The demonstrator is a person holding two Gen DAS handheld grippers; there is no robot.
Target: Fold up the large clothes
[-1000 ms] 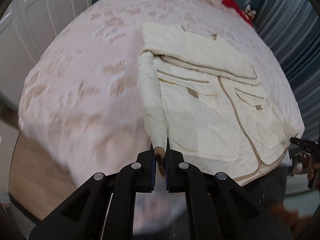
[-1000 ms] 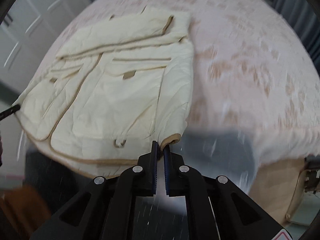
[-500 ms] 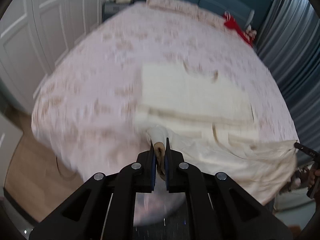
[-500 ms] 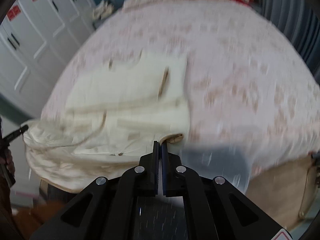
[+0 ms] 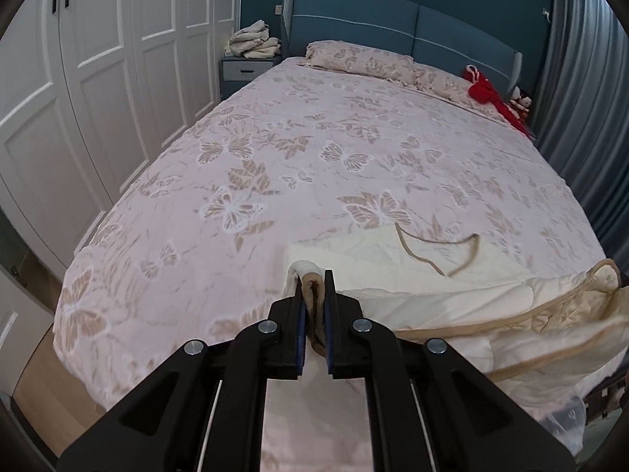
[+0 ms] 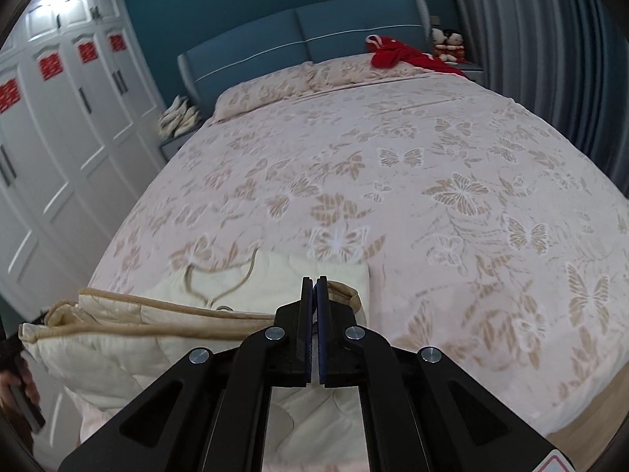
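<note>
A cream padded jacket with tan trim lies at the near end of the bed; its lower half is lifted off the bed. My left gripper is shut on the jacket's tan-edged cuff and hem corner. My right gripper is shut on the other tan-edged hem corner of the jacket. The raised hem stretches between the two grippers above the folded upper part with its tan neckline. The jacket's underside is hidden.
The bed carries a pink butterfly-print cover and pillows at a blue headboard. Red clothing lies at the far right corner. White wardrobe doors line the left. A nightstand with folded cloth stands far left. Grey curtains hang right.
Both grippers have risen and moved forward with the jacket's hem, lifting the lower half up over the upper part. The views now tilt up toward the headboard.
</note>
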